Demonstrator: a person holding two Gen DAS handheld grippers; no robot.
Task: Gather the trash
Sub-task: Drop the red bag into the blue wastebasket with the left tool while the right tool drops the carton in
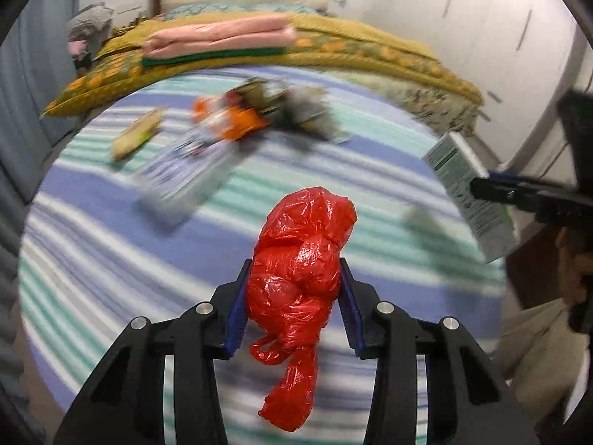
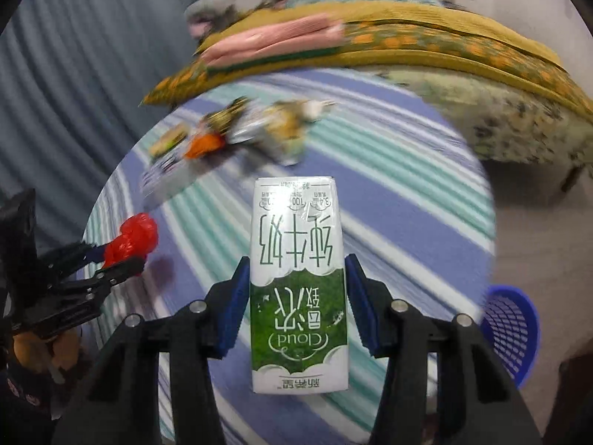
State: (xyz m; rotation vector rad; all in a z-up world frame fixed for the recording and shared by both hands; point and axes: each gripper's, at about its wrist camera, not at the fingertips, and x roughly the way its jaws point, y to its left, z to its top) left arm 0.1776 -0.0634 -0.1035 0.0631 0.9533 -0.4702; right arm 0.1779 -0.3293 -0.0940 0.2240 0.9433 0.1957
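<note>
A crumpled red plastic bag (image 1: pixel 307 222) hangs between the blue pads of my left gripper (image 1: pixel 294 263), which is shut on it above the striped cloth. In the right wrist view the same bag (image 2: pixel 135 237) shows at the left in that gripper (image 2: pixel 122 259). My right gripper (image 2: pixel 297 259) is shut on a green and white milk carton (image 2: pixel 296 315), held upright with its print upside down. From the left wrist view the carton (image 1: pixel 467 193) sits at the right edge in the black fingers (image 1: pixel 496 189).
A blurred pile of wrappers and packets (image 1: pixel 252 118) lies at the far side of the round blue and green striped surface (image 1: pixel 111 259). Beyond it is a bed with a yellow blanket (image 1: pixel 370 48) and folded pink cloth (image 1: pixel 218 37). A blue mesh basket (image 2: pixel 511 330) stands on the floor at the right.
</note>
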